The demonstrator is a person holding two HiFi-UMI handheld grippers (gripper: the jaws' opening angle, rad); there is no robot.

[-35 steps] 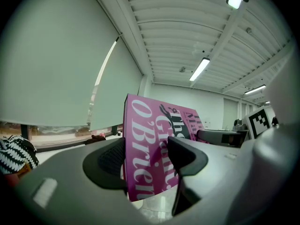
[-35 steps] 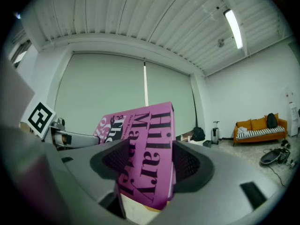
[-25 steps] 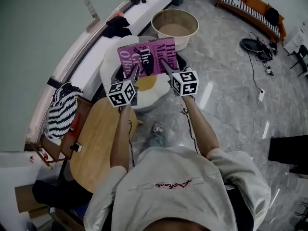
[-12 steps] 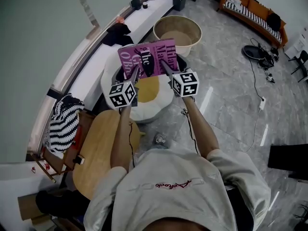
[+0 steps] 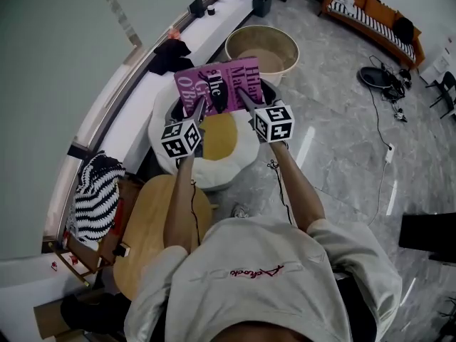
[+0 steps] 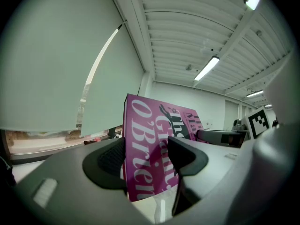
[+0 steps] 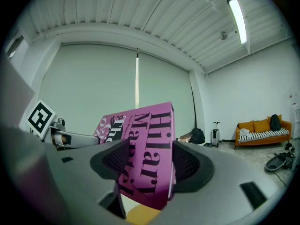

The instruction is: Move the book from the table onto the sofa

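Note:
A magenta book [image 5: 222,83] with white and black lettering is held up in the air, cover tilted toward me. My left gripper [image 5: 201,107] is shut on its left lower edge, and my right gripper [image 5: 245,98] is shut on its right lower edge. Below the book lies a white egg-shaped floor sofa [image 5: 241,155] with a yellow centre [image 5: 219,135]. In the left gripper view the book [image 6: 154,149] stands clamped between the pads of the left gripper [image 6: 147,161]. In the right gripper view the book [image 7: 145,144] fills the gap of the right gripper [image 7: 150,165].
A round wooden table [image 5: 153,226] is at my lower left, with a black-and-white striped bag [image 5: 96,194] on a chair beside it. A round beige tub [image 5: 261,45] stands behind the floor sofa. An orange couch [image 5: 370,16] and floor cables [image 5: 388,84] are far right.
The book stays clamped in both grippers in the same pose. The table and striped bag have slid down and back in the view as I stepped toward the floor sofa.

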